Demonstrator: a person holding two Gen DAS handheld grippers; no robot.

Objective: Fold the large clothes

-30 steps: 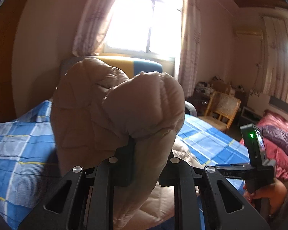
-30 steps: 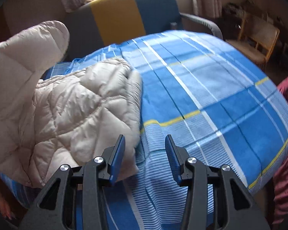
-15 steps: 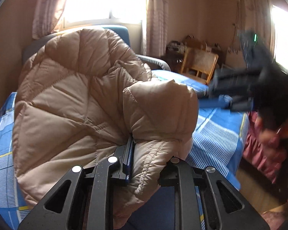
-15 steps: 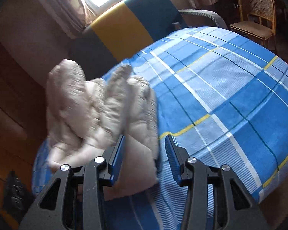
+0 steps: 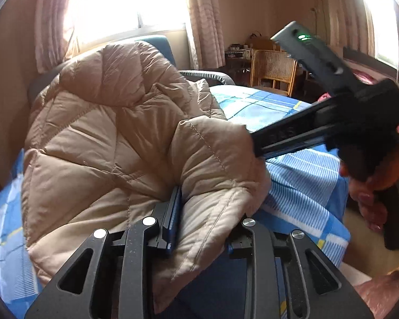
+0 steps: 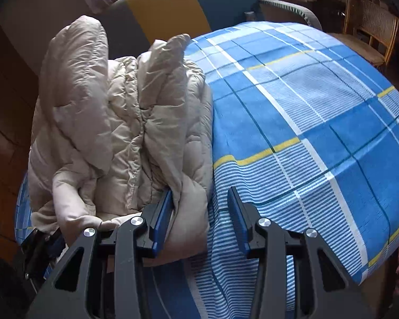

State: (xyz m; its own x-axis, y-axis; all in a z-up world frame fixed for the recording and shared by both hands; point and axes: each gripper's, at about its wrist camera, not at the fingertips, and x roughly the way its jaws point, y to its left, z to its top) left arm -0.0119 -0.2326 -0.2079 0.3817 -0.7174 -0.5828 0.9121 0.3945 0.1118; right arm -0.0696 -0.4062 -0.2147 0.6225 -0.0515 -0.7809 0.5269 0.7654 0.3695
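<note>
Now our left claw (image 5: pixel 202 212) stays clamped on the jacket (image 5: pixel 114 138), which has dropped from the air onto the bed's (image 6: pixel 306 111) left side; our right claw (image 6: pixel 199 212), apart, has moved onto its hem for the next fold.

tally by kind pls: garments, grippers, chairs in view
Garments: 1, the jacket
Grippers: 2, left clamped on the jacket hem, right open around its edge
Chairs: 2, the armchair behind the bed and the cane chair
Total: 5
</note>
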